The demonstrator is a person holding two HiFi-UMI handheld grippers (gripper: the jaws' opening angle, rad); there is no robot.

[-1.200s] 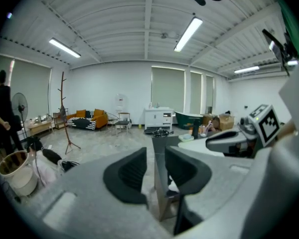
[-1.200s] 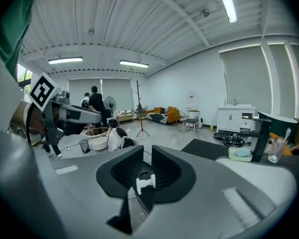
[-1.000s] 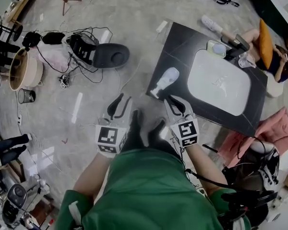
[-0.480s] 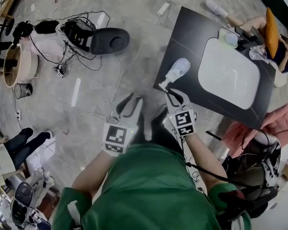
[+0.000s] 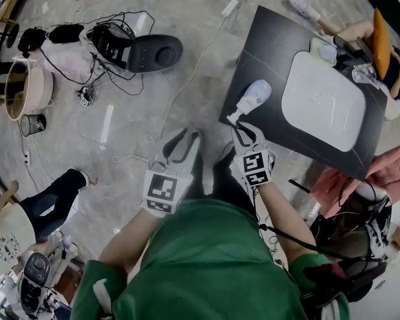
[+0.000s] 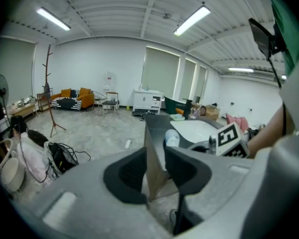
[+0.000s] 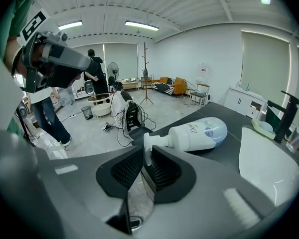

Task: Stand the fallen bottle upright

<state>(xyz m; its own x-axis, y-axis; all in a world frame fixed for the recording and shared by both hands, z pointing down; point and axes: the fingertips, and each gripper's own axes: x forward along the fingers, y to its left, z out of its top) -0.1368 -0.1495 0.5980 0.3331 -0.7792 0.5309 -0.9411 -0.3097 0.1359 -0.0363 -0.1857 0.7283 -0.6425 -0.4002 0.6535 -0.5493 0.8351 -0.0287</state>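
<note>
A white pump bottle (image 5: 252,97) lies on its side near the front left corner of the black countertop (image 5: 273,39), with its pump pointing toward me. In the right gripper view the bottle (image 7: 202,133) lies just ahead, and its pump head shows in the narrow gap at the tips of my right gripper (image 7: 148,156). From the head view, the right gripper (image 5: 245,131) sits right at the counter's edge, a little short of the pump. My left gripper (image 5: 185,139) hangs over the floor left of the counter, open and empty. The left gripper view shows the bottle (image 6: 172,138) beyond its jaws.
A white sink basin (image 5: 323,102) fills the middle of the counter, with a black faucet (image 7: 284,111) and a dish (image 5: 323,51) behind it. Cables and a black device (image 5: 153,52) litter the floor at left. A person's leg (image 5: 57,192) is at far left; pink cloth (image 5: 387,175) at right.
Both grippers have moved forward toward the counter, and the right one has come up to the bottle's pump. The person's legs at far left have shifted.
</note>
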